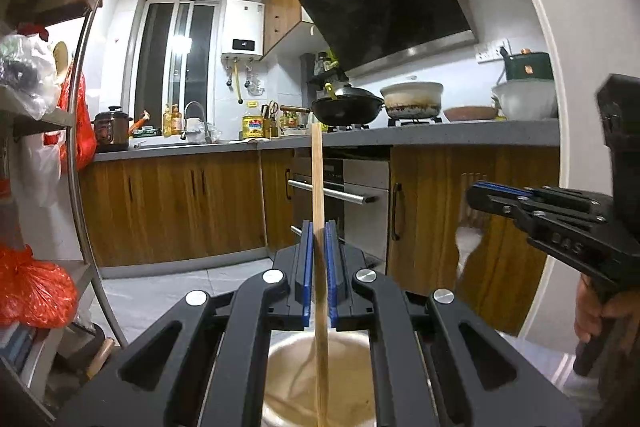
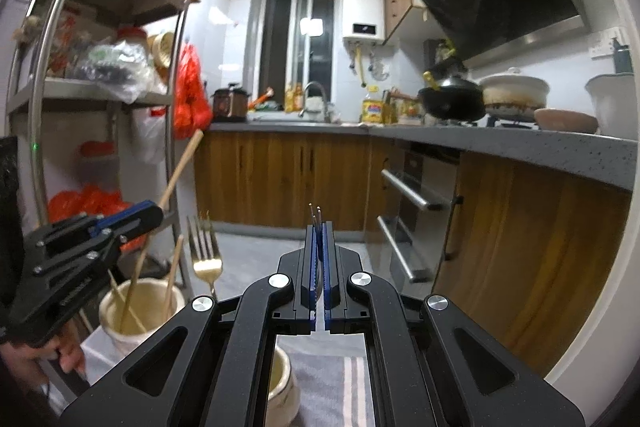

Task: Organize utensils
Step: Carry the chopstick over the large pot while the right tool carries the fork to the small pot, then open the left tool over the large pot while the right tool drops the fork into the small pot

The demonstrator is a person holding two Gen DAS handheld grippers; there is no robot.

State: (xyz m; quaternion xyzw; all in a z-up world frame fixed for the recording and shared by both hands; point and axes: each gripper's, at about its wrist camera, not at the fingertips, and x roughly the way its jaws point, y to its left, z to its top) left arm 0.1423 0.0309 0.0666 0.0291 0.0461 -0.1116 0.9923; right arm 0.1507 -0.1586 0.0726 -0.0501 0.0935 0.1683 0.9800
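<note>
Setting: narrow kitchen, grey counter (image 1: pixel 440 133) over wooden cabinets, steel shelf rack (image 2: pixel 100 95) beside the work spot.

Left wrist view. Left claw (image 1: pixel 319 233): blue pads pressed together on a wooden chopstick (image 1: pixel 318 179), which stands nearly upright, its top rising ahead of the fingertips, its lower end reaching down into the cream jar (image 1: pixel 320 387) directly beneath the claw. Right claw (image 1: pixel 480 193): off to the side, well apart.

Right wrist view. Right claw (image 2: pixel 319 231): pinching thin metal utensil tips (image 2: pixel 315 213), two prongs poking just past the fingertips; what utensil it is cannot be told. A second small jar (image 2: pixel 280 375) sits below this claw on a striped cloth (image 2: pixel 344 379). The first jar (image 2: pixel 136 311), beyond the left claw (image 2: pixel 154 213), holds chopsticks and a gold fork (image 2: pixel 206 255).

Risks: chopstick is held at one narrow point, so it could pivot or slip; a slanted release could strike the rim or tip the jar.

Clearance: open air ahead of both claws; rack posts close beside the first jar.
</note>
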